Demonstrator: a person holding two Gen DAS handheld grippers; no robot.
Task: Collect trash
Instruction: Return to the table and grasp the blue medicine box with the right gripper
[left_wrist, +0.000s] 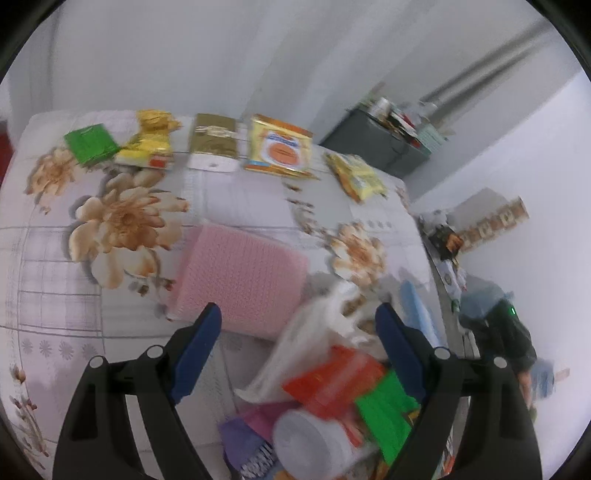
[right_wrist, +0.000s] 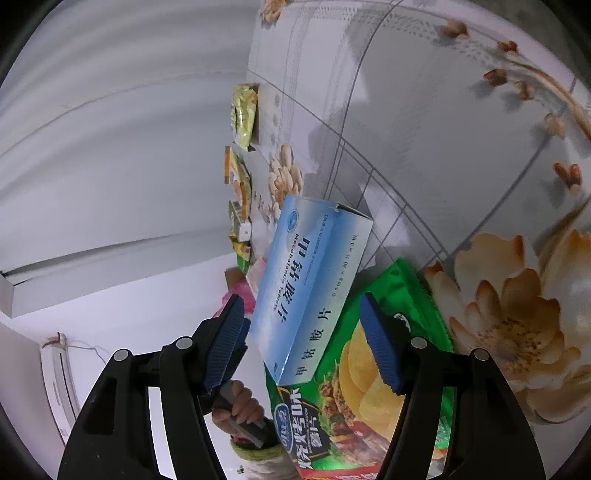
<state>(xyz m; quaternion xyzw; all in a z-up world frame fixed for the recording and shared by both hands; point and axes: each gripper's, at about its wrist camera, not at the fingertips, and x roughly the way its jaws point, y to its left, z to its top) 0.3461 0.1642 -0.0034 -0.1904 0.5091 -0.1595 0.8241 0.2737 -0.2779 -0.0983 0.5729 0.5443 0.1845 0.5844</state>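
Observation:
My left gripper hangs open over a blurred trash pile on the flowered bed. The pile holds a white plastic bag, a red packet, a green packet, a white cup and a purple wrapper. Nothing sits between its pads. My right gripper is shut on a light blue medicine box, which is tilted above a green crisp bag. In the left wrist view the same box shows as a blue strip at the right of the pile.
Several snack packets line the bed's far edge: green, yellow, gold, orange, yellow. A pink cloth lies mid-bed. A dark cabinet with clutter stands beyond. A hand grips the other handle.

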